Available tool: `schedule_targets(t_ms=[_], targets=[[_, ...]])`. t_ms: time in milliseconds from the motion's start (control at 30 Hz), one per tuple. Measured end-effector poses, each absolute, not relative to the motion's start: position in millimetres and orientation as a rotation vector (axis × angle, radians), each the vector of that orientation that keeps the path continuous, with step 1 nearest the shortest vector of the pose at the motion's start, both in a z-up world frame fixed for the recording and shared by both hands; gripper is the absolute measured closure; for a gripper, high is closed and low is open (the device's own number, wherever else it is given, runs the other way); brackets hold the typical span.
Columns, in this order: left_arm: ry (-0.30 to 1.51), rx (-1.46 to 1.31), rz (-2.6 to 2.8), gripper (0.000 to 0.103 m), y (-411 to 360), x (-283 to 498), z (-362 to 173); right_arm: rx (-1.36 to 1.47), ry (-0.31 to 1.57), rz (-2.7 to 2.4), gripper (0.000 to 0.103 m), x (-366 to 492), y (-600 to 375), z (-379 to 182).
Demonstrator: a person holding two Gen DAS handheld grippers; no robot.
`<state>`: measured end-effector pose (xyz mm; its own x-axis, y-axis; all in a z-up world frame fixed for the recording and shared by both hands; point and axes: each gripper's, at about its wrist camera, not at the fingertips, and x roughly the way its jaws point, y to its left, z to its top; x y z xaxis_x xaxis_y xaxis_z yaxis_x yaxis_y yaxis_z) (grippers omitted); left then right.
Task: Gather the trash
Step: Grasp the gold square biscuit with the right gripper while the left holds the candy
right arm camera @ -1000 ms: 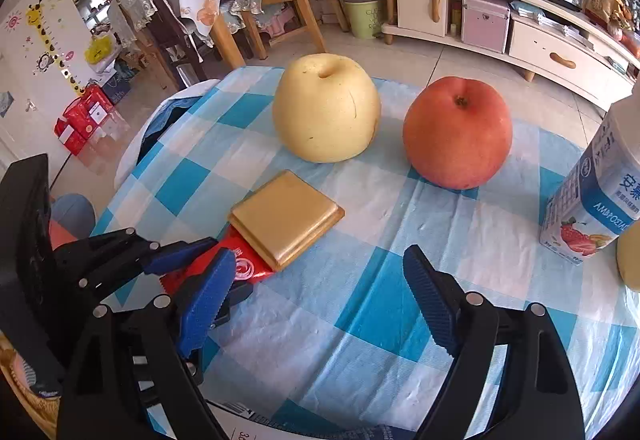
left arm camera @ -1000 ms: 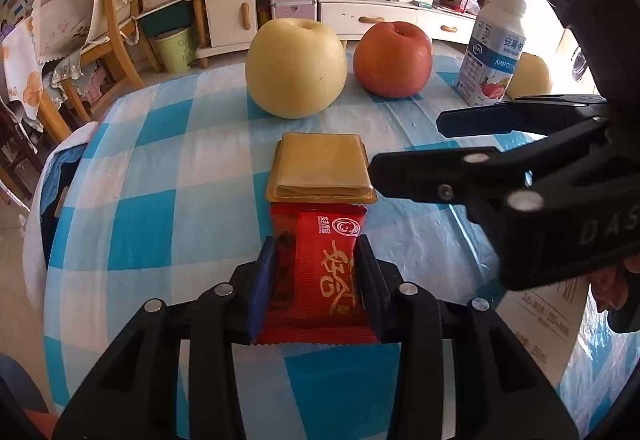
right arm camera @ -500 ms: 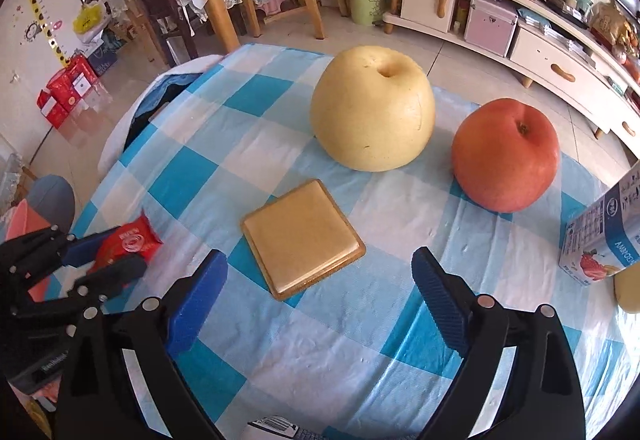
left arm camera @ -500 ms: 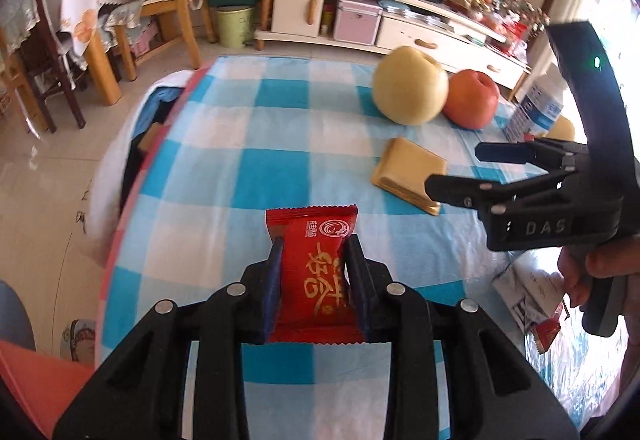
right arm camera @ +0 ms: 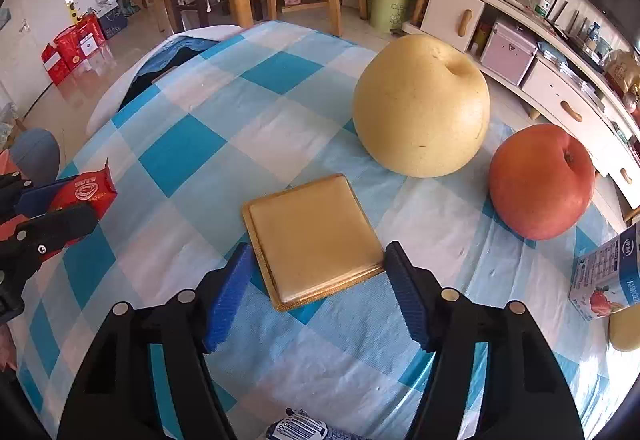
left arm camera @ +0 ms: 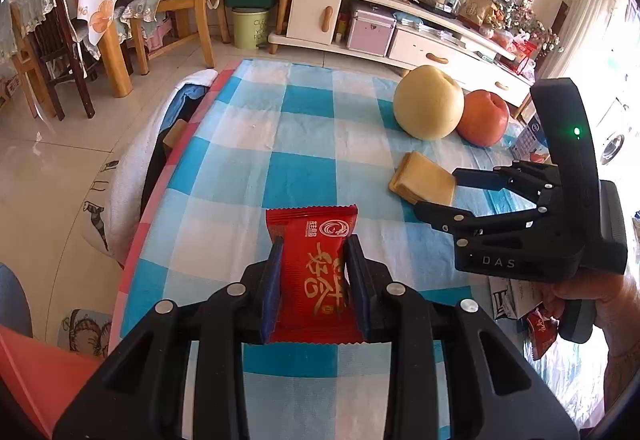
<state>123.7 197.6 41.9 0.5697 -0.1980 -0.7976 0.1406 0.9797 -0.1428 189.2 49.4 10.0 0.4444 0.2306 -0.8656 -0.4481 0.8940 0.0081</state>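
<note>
Two grippers: the left gripper [left arm camera: 314, 272] pinches a glossy red crinkled snack wrapper [left arm camera: 316, 272]; the right gripper [right arm camera: 320, 288], jaws closing, straddles a flat square golden packet [right arm camera: 314, 240].

The lower part of the red foil snack wrapper [left arm camera: 316, 272] is hidden behind the left tool's [left arm camera: 314, 286] blue pads. The white milk carton with blue print [right arm camera: 608, 276] is cut off by the right edge of the right wrist view. A barcoded printed package [right arm camera: 300, 430] is cropped at the bottom edge. The small yellow rounded object [right arm camera: 626, 332] beside the carton is too cropped to identify.
</note>
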Motion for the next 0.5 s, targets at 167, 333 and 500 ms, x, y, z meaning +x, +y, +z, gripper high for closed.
schedule_targets(t_ms=[167, 333, 500], targets=[[0.936, -0.088, -0.194, 0.071, 199, 120, 44, -0.247, 1.009, 0.438, 0.038, 179, 51, 10], [0.924, -0.118, -0.199, 0.071, 203, 114, 48, -0.266, 0.979, 0.432, 0.039, 164, 55, 18], [0.899, -0.153, -0.206, 0.071, 206, 104, 55, -0.219, 0.953, 0.419, 0.039, 154, 51, 42]])
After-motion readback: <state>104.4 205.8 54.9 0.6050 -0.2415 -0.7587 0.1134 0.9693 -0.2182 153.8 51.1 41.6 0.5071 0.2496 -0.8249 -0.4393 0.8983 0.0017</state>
